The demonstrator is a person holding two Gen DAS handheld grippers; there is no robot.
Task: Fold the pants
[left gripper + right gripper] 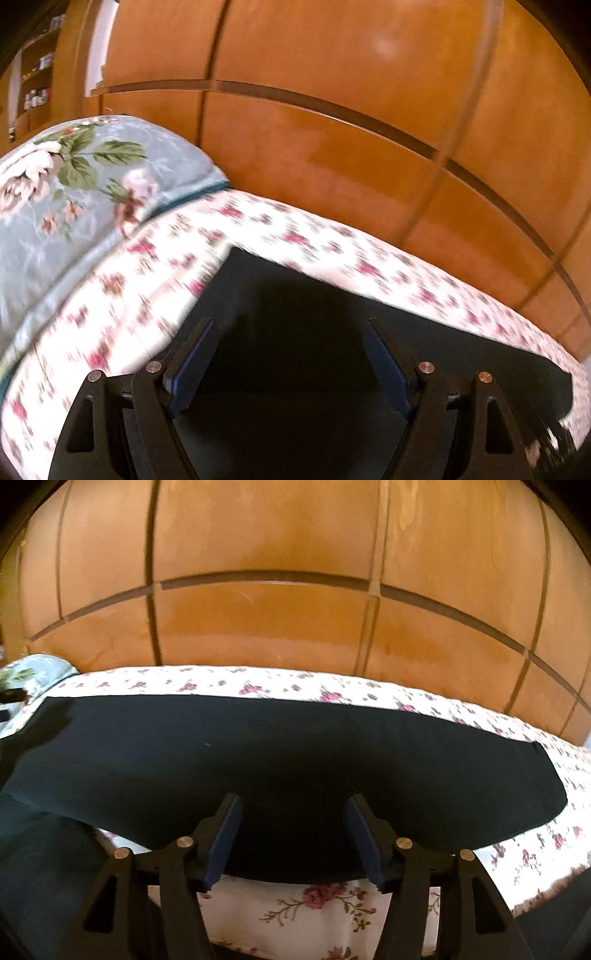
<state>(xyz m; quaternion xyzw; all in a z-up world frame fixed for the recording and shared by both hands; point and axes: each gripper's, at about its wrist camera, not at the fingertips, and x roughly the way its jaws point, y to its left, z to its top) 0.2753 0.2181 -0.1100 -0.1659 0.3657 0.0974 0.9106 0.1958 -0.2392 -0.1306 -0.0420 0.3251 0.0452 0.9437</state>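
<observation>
The pants (280, 760) lie lengthwise across the right gripper (291, 805), under its spread, empty jaws; left gripper (291, 332) spread too.

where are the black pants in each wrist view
Left wrist: the black pants fill the lower centre, under the open left claw.
Right wrist: they stretch across the middle, beyond the open right claw.
Shared landmark: the blue floral pillow, at the left of both.
</observation>
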